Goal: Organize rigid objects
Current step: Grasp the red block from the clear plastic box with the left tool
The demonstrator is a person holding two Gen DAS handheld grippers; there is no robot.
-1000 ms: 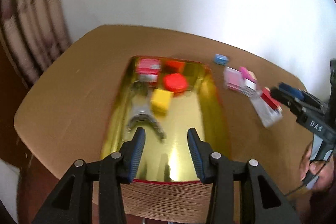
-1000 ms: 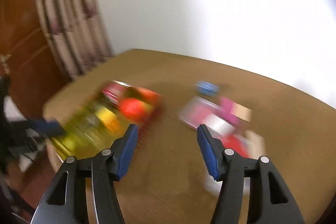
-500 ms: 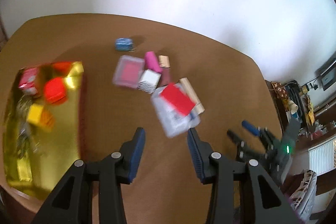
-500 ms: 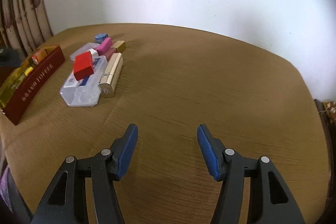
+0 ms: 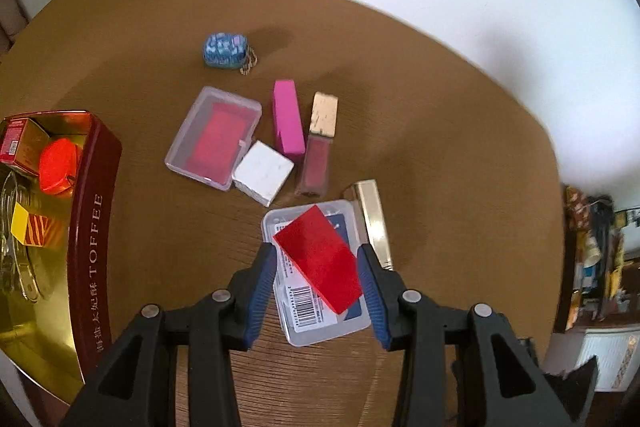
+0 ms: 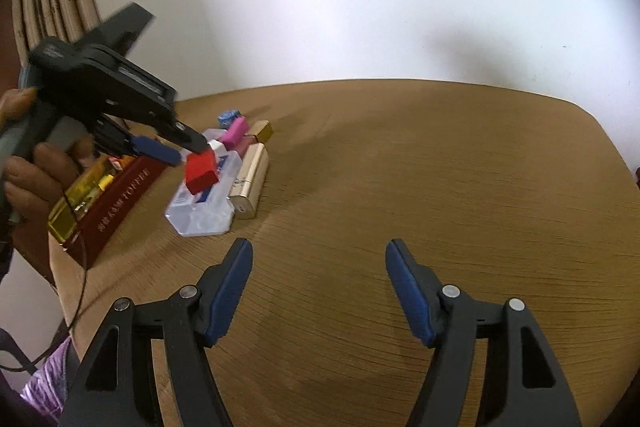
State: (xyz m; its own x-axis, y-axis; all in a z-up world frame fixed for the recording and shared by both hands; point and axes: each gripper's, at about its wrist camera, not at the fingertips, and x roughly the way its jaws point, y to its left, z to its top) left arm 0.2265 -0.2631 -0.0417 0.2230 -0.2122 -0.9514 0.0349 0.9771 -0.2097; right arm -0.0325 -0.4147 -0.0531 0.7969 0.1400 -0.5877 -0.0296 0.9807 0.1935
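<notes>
A red block [image 5: 320, 259] lies on a clear plastic case [image 5: 320, 323]; both show in the right wrist view, the block [image 6: 201, 167] on the case [image 6: 202, 215]. My left gripper [image 5: 316, 263] is open, its blue fingers on either side of the red block without squeezing it. It also shows in the right wrist view [image 6: 176, 147]. My right gripper [image 6: 320, 279] is open and empty over bare table, apart from the objects. A red and gold toffee tin [image 5: 94, 211] at the left holds several small items.
Loose on the table lie a blue pouch [image 5: 224, 51], a clear case with a red insert [image 5: 214, 137], a pink box [image 5: 287, 117], a white block [image 5: 263, 173], a lip gloss tube [image 5: 318, 147] and a gold bar [image 5: 374, 223]. A curtain [image 6: 52, 11] hangs at the left.
My left gripper has swung from over the tin to the object pile and closed in around the red block. My right gripper has drawn back to the right, away from the pile.
</notes>
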